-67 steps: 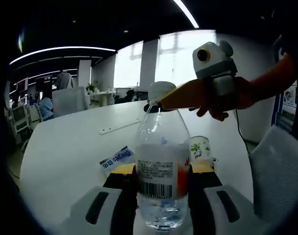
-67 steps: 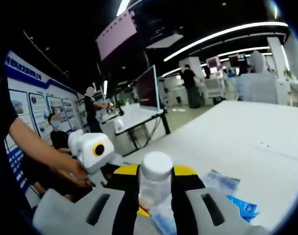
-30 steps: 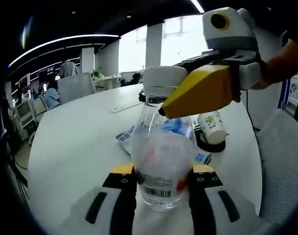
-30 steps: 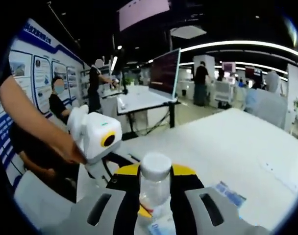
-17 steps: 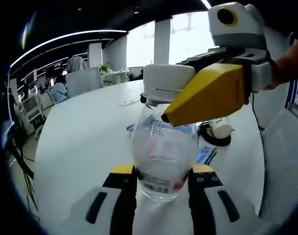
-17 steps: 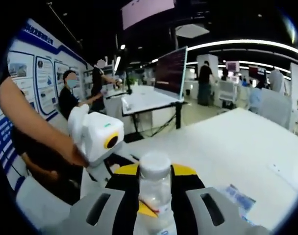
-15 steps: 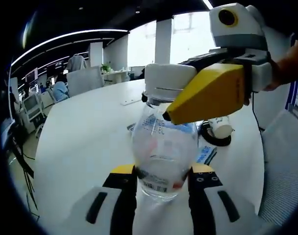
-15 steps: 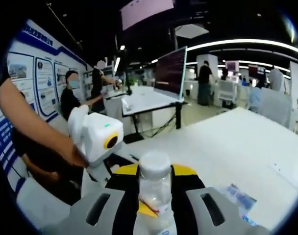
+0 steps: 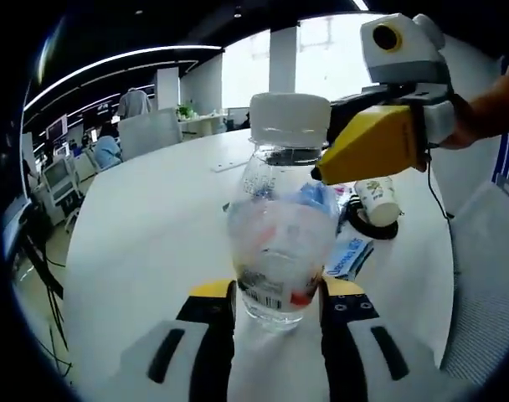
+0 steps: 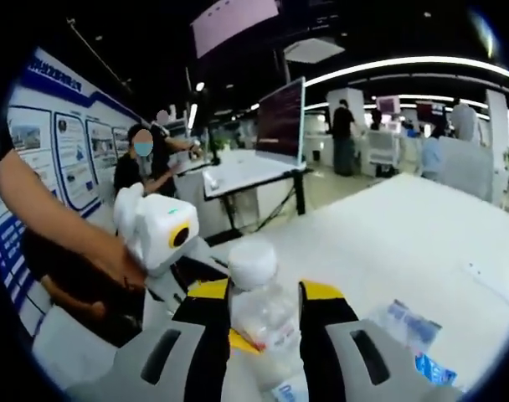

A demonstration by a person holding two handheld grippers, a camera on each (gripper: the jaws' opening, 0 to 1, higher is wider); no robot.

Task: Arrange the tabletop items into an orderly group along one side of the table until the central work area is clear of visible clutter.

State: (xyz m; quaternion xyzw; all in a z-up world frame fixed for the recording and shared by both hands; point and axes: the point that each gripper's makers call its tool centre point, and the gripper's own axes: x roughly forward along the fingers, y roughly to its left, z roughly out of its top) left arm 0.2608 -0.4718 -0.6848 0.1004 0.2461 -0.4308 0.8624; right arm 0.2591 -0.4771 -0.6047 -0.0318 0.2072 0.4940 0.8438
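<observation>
Gripping the clear bottle [image 9: 281,243] low on its body, the left gripper [image 9: 277,295] holds it upright above the white table [image 9: 137,226], jaws closed against both sides at six o'clock in the left gripper view. At one o'clock the right gripper [image 9: 321,174] stands just beside the bottle's neck, under the white cap [image 9: 290,120]; its jaws look spread, apart from the plastic. A paper cup [image 9: 377,199] on a dark coaster and blue packets [image 9: 349,255] lie at three o'clock. To do this well, I judge the bottle should be set down upright near the cup before the left jaws loosen.
</observation>
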